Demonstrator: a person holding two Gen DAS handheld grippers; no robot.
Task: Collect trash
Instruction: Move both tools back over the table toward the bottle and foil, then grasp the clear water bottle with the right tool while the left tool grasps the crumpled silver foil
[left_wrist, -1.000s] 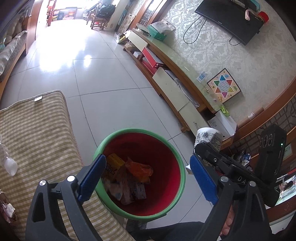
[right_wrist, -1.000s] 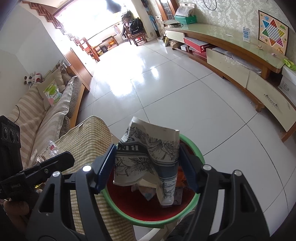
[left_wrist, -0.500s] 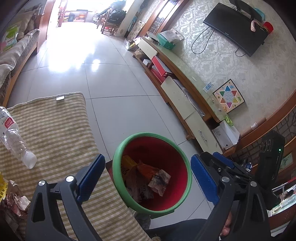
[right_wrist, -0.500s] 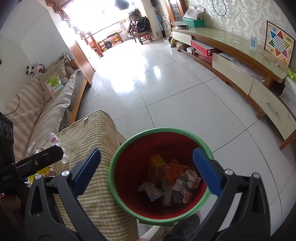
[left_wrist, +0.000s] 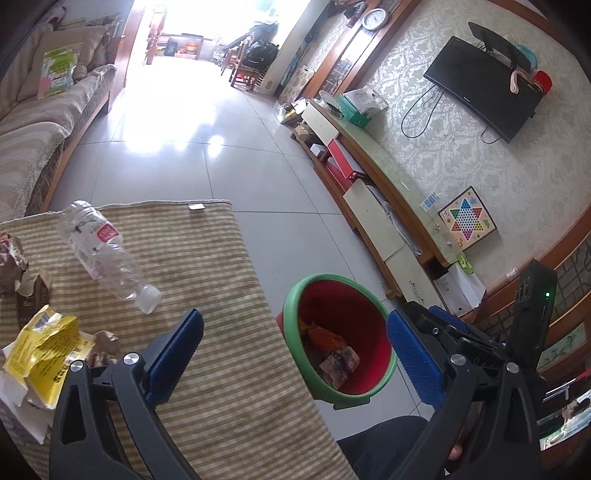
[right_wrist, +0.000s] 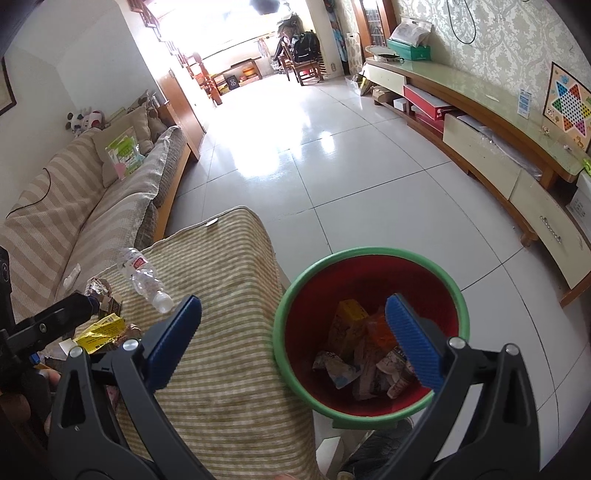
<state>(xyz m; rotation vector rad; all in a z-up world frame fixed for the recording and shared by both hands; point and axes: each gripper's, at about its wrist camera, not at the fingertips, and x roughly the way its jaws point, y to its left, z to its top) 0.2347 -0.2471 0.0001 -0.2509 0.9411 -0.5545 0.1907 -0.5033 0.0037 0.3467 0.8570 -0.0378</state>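
A red bin with a green rim (left_wrist: 332, 276) (right_wrist: 369, 252) stands on the floor beside a striped cloth-covered table (left_wrist: 221, 258) (right_wrist: 229, 266). Crumpled wrappers (left_wrist: 338, 360) (right_wrist: 354, 354) lie in the bin. On the table lie a clear plastic bottle (left_wrist: 103, 254) (right_wrist: 146, 277), a torn yellow wrapper (left_wrist: 44, 343) (right_wrist: 99, 330) and brown crumpled paper (left_wrist: 11, 258). My left gripper (left_wrist: 293, 332) is open and empty, above the table's edge and the bin. My right gripper (right_wrist: 291, 306) is open and empty too, spanning the table's corner and the bin.
A striped sofa (right_wrist: 74, 206) runs along the left wall. A long low TV cabinet (right_wrist: 498, 147) lines the right wall, with a television (left_wrist: 484, 88) above. Shiny tiled floor (right_wrist: 332, 166) stretches ahead. A person's dark trouser leg (left_wrist: 380, 443) is below the bin.
The right gripper opened and let go of a patterned paper piece, which fell into the bin. Both grippers drew back and left, bringing the table's bottle and wrappers into view.
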